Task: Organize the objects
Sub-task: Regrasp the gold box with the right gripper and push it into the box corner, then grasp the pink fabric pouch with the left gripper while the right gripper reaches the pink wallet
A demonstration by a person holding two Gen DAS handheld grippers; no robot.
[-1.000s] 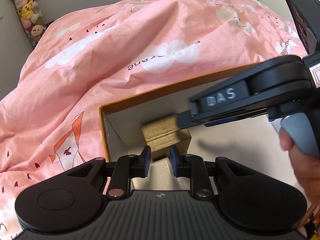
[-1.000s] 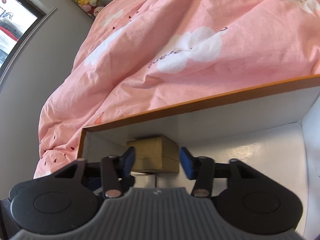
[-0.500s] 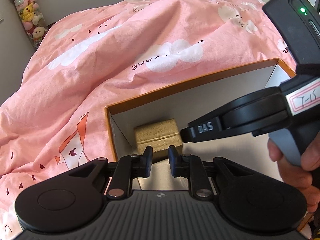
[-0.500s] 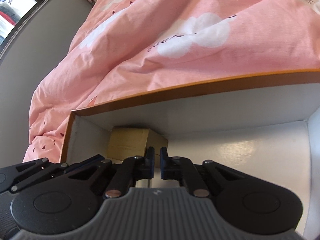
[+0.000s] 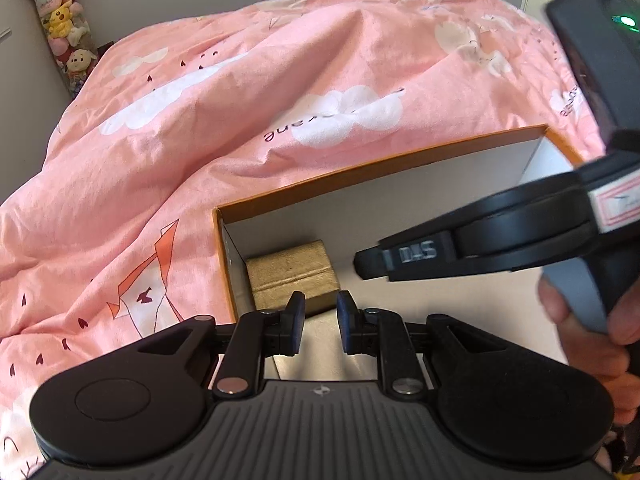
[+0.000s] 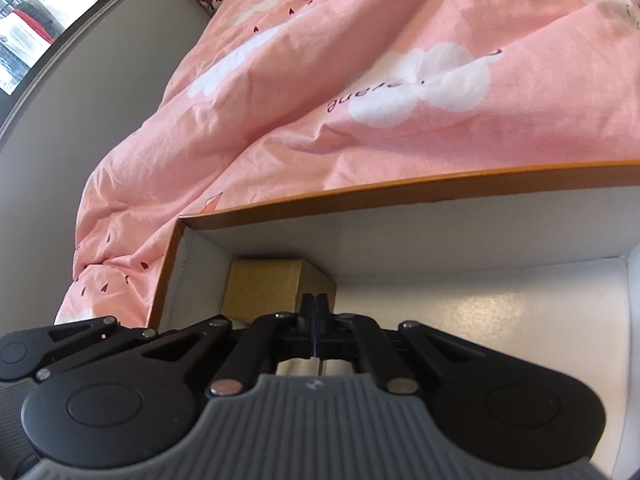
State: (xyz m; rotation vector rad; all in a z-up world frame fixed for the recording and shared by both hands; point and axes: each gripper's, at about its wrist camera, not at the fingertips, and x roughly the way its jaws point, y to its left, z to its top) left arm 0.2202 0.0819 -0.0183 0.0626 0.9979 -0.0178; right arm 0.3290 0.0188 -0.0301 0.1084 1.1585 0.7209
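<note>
So there's an orange-rimmed box (image 5: 384, 168) with white inside walls sitting on the bed, right against a rumpled pink duvet (image 5: 240, 100) with cloud prints. A small tan cardboard box (image 5: 290, 272) is tucked into the far left corner of it, touching the left wall. The left gripper (image 5: 318, 322) hangs over the near edge with its jaws a little apart, nothing between them; the tan box is just beyond the fingertips. The right gripper (image 6: 315, 316) is over the box too, held by a hand (image 5: 592, 344), fully clenched, pads pressed together on nothing, just in front of the tan box. Stuffed toys (image 5: 64, 32) are stacked in the room's corner.
</note>
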